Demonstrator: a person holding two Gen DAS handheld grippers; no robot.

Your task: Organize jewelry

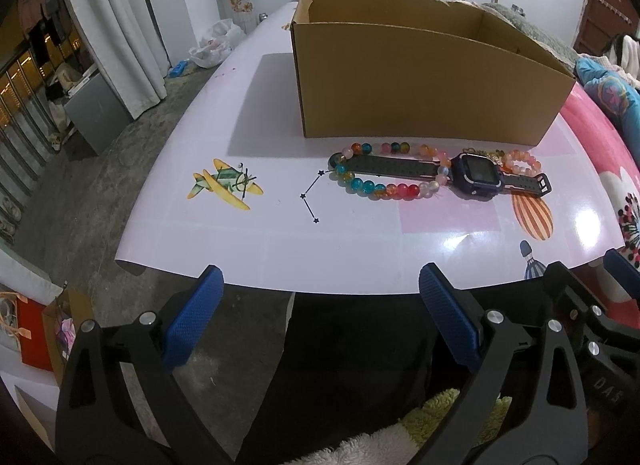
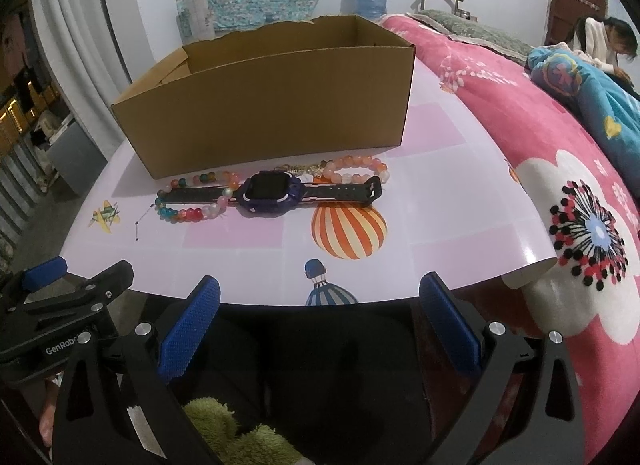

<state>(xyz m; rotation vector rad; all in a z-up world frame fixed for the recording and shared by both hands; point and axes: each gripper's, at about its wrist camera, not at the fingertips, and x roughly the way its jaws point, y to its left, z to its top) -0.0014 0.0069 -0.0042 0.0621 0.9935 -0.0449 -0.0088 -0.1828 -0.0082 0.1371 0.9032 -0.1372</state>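
Note:
A dark blue smartwatch (image 1: 478, 176) (image 2: 271, 192) with a black strap lies on the white table (image 1: 280, 241) in front of an open cardboard box (image 1: 424, 101) (image 2: 264, 113). A multicoloured bead bracelet (image 1: 384, 189) (image 2: 192, 213) lies under its left strap. An orange-pink bead bracelet (image 1: 522, 161) (image 2: 356, 169) and a small gold piece (image 2: 298, 169) lie by its right strap. My left gripper (image 1: 320, 289) is open and empty at the table's near edge. My right gripper (image 2: 320, 297) is open and empty beside it.
The table (image 2: 440, 225) bears printed plane and balloon pictures. A pink flowered blanket (image 2: 540, 153) lies to the right, with a person (image 2: 600, 45) beyond. Floor, curtain (image 1: 116, 25) and bags are to the left. My dark lap is below the table edge.

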